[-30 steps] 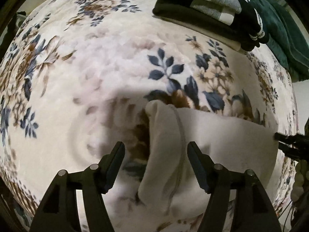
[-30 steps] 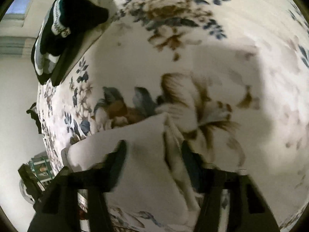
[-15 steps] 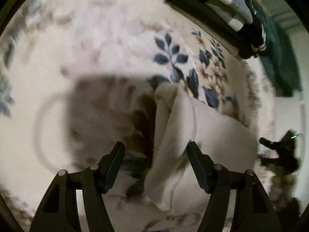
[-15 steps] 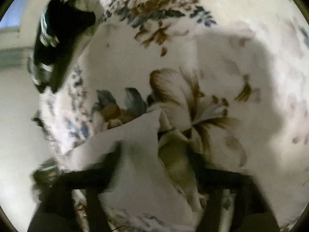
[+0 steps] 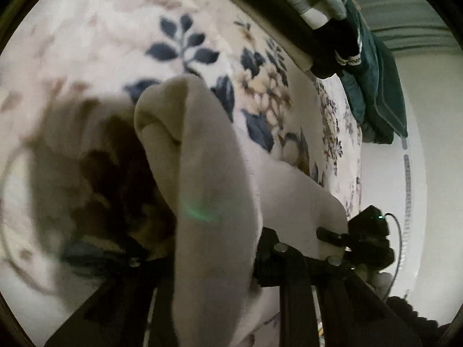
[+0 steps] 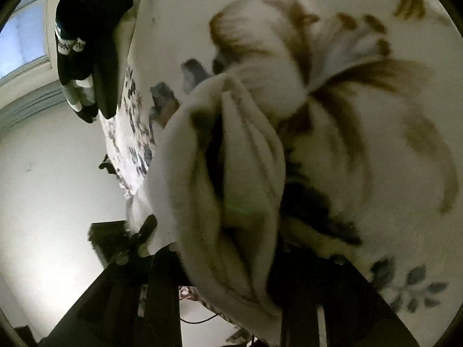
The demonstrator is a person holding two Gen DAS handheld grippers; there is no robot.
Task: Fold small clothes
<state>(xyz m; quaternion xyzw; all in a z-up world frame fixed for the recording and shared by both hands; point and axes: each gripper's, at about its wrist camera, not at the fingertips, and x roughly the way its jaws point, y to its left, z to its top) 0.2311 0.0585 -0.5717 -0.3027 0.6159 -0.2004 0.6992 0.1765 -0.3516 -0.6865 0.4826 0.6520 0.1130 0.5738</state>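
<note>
A small white garment (image 5: 208, 173) lies on a floral blanket (image 5: 101, 43). My left gripper (image 5: 202, 257) is shut on its left edge and lifts the bunched cloth off the blanket. My right gripper (image 6: 225, 248) is shut on the opposite edge of the white garment (image 6: 240, 179), which bunches in folds between its jaws. The right gripper also shows at the right of the left wrist view (image 5: 361, 237). The fingertips of both are mostly hidden by cloth.
A pile of dark folded clothes (image 5: 318, 14) sits at the far edge of the blanket, with a dark green garment (image 5: 376, 86) beside it. The pile also shows in the right wrist view (image 6: 84, 46). The blanket's edge drops to a pale wall (image 6: 58, 173).
Both grippers have closed on the white garment's edges and lifted it. The cloth now bunches up between the jaws, and both views have tilted and moved closer.
</note>
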